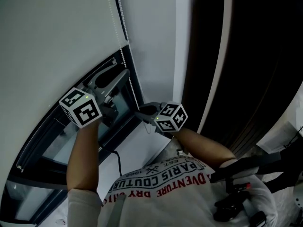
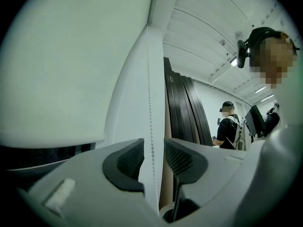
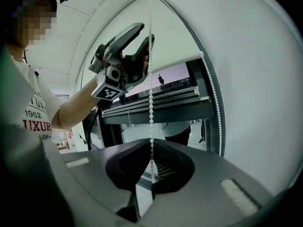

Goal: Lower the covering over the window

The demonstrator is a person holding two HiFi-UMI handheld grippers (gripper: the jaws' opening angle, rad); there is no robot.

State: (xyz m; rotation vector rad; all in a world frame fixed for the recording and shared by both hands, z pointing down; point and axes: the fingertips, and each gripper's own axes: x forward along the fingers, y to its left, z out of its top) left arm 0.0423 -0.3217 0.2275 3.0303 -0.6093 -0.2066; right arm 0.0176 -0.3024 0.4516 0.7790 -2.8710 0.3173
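**Blind part-way down, chain pinched by the right gripper only**

The white roller blind (image 1: 57,32) covers the upper part of the window (image 1: 57,145). Below the blind's bottom edge the dark frame and the glass are uncovered. The bead chain (image 3: 151,79) hangs at the blind's right edge in two strands, beside the pale wall (image 1: 156,41).

The left gripper (image 2: 154,150) is held high, about level with the blind's bottom edge and above the right gripper. Its jaws are spread, and one strand of the chain runs down through the gap between them. The pads do not press on it.

The right gripper (image 3: 151,150) sits lower and nearer the person. Its jaws are pressed together on that same strand, which rises straight from its pads to the left gripper. The second strand hangs free farther right, close along the wall.

Right of the wall stand tall dark panels (image 1: 246,56). In the left gripper view another person (image 2: 229,126) stands far off in the room
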